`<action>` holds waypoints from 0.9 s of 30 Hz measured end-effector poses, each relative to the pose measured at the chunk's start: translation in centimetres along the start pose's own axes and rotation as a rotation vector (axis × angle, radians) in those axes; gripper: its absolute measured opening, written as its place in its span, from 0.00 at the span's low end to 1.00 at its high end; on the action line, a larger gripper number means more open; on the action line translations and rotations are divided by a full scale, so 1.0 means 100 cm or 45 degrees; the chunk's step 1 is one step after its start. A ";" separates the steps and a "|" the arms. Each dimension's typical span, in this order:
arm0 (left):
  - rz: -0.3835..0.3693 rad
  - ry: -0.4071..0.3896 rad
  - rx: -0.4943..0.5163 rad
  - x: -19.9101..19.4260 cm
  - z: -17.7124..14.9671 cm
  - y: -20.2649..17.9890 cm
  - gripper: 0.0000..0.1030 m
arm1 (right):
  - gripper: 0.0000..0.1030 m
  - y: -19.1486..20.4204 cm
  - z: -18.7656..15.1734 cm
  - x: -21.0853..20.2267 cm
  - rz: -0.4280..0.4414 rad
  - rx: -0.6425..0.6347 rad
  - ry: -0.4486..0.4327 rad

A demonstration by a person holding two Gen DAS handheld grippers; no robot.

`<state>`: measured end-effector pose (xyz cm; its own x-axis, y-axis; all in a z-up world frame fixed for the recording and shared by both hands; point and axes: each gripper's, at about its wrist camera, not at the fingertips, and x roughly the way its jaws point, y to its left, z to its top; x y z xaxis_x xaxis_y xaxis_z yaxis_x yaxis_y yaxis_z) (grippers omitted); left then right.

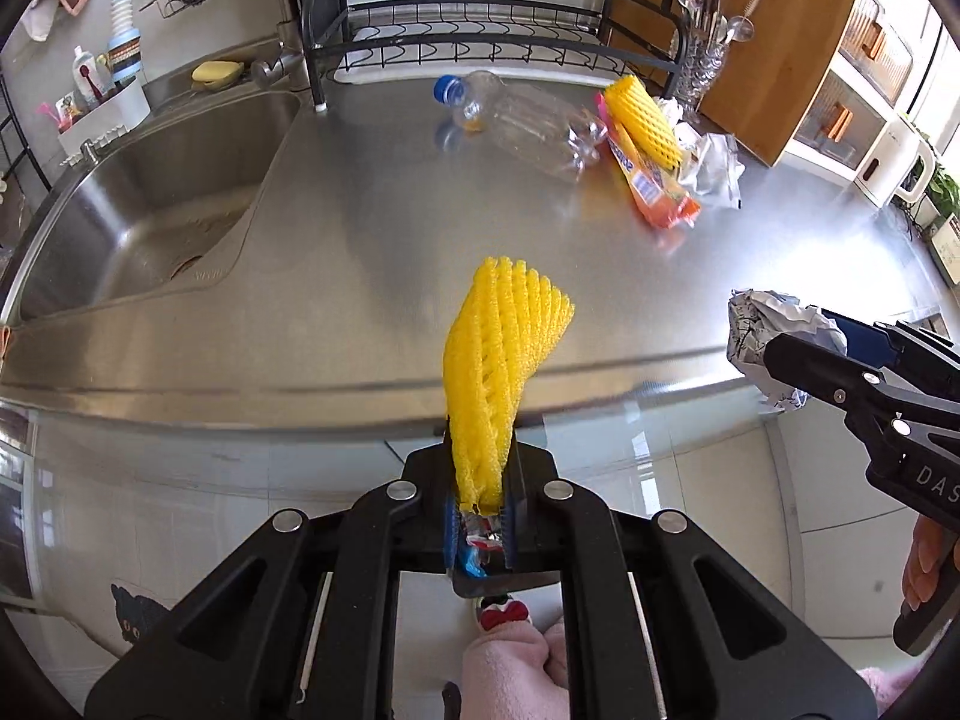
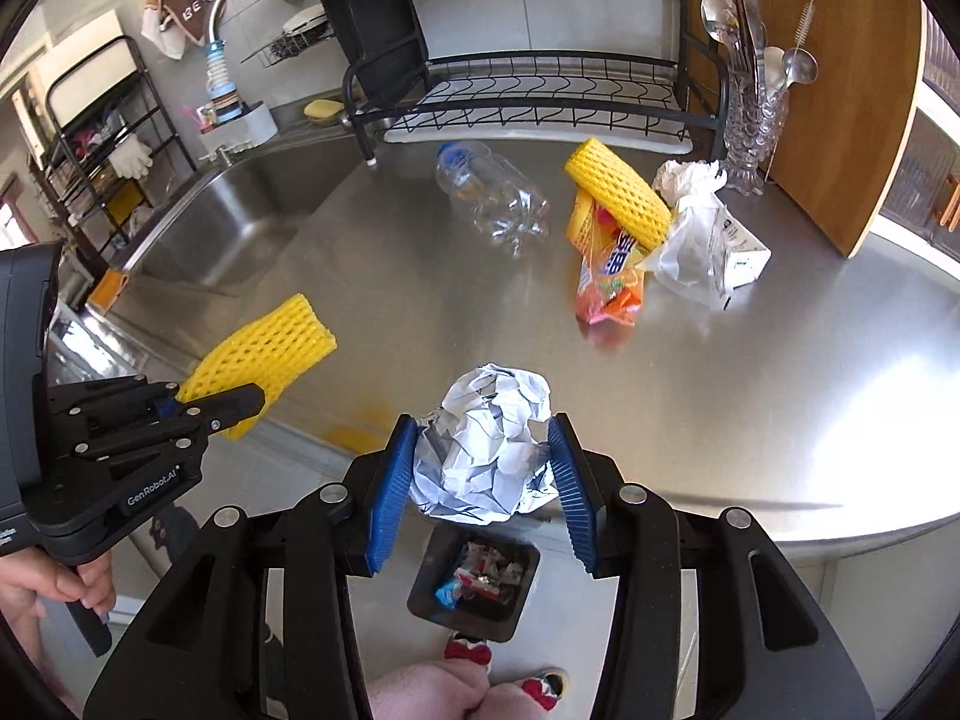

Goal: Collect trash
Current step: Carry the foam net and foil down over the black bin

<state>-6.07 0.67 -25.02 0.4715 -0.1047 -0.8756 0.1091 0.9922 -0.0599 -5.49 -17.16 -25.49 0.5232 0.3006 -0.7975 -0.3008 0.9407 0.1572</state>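
1. The left gripper point(image 1: 480, 516) is clamped nearly shut on a yellow foam fruit net point(image 1: 498, 372); the right gripper point(image 2: 486, 480) squeezes a crumpled ball of white paper and foil point(image 2: 486, 444) at about half width.
2. Both pieces hang beyond the steel counter point(image 2: 420, 300) edge, above a dark floor bin point(image 2: 474, 582) already holding wrappers.
3. Left on the counter: a clear plastic bottle point(image 2: 492, 198), a second yellow net point(image 2: 618, 192), an orange snack wrapper point(image 2: 606, 282), a clear bag point(image 2: 690, 258). Roughly halfway, I judge.

Showing: two yellow foam nets point(image 2: 264, 348) point(image 2: 621, 195), one clear bottle point(image 2: 492, 195), one crumpled paper ball point(image 2: 489, 444), one orange wrapper point(image 2: 609, 279) at two o'clock.
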 end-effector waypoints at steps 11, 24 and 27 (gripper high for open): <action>-0.018 0.221 -0.082 0.028 -0.092 -0.010 0.09 | 0.45 0.003 -0.085 0.032 0.058 -0.004 0.240; -0.110 0.463 -0.124 0.145 -0.146 0.009 0.09 | 0.45 -0.001 -0.151 0.152 -0.001 0.137 0.476; -0.128 0.511 -0.096 0.177 -0.157 0.013 0.09 | 0.45 0.000 -0.159 0.179 -0.022 0.178 0.511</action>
<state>-11.34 1.16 -48.18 0.0819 -0.1817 -0.9799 0.0656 0.9821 -0.1766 -8.77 -14.32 -49.06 0.1668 0.2256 -0.9598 -0.1689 0.9656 0.1976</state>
